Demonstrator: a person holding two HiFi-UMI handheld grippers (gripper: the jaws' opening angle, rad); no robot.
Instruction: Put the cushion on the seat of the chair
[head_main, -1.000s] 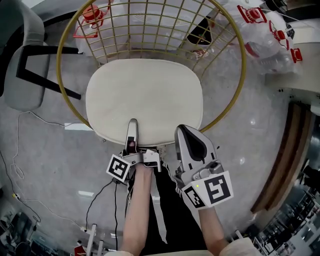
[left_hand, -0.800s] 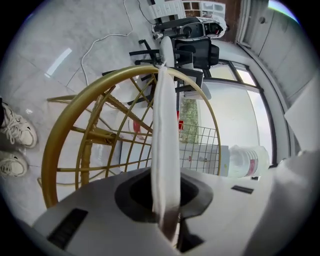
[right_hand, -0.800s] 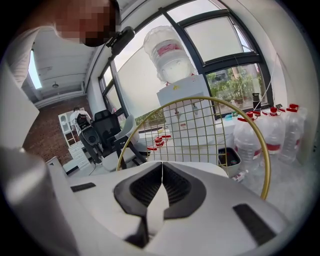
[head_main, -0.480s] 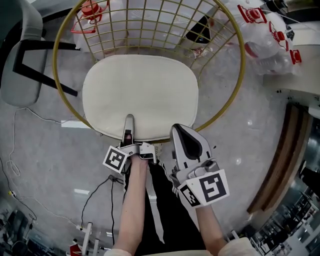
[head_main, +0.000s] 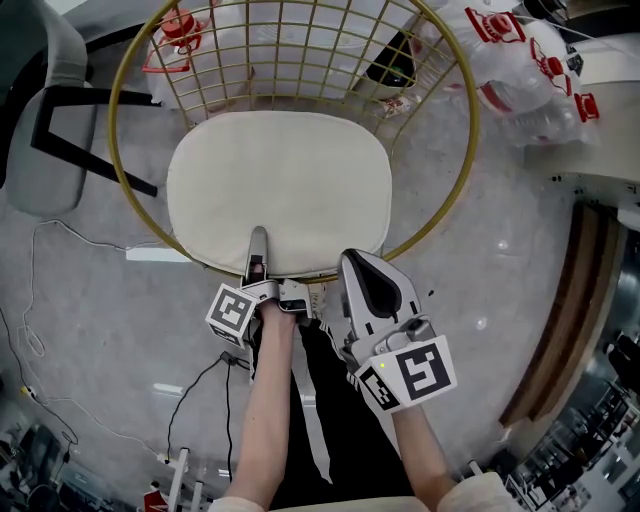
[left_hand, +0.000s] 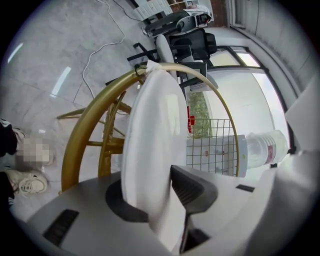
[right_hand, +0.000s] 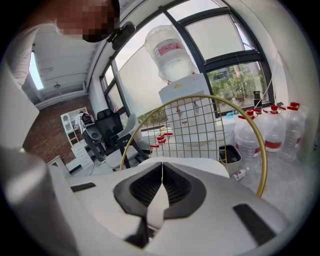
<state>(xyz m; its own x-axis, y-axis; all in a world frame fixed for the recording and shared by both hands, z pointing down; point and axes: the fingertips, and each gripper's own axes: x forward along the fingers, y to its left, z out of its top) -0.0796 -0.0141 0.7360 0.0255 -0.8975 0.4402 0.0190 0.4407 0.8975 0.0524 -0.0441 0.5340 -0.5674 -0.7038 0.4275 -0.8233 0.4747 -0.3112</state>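
The white cushion (head_main: 280, 185) lies flat on the seat of the gold wire chair (head_main: 466, 150), the left claw (head_main: 258, 240), whose jaws have just been opening, stands loose around its near edge, and the right claw (head_main: 356, 264), jaws together and empty, is just beside that edge.

Grey office chair (head_main: 40, 130) stands on a pale speckled floor (head_main: 90, 330) crossed by a white cable (left_hand: 105, 48). Red-capped water bottles (head_main: 530, 70) crowd one corner near a water dispenser (right_hand: 172, 75) below tall windows (right_hand: 220, 35).
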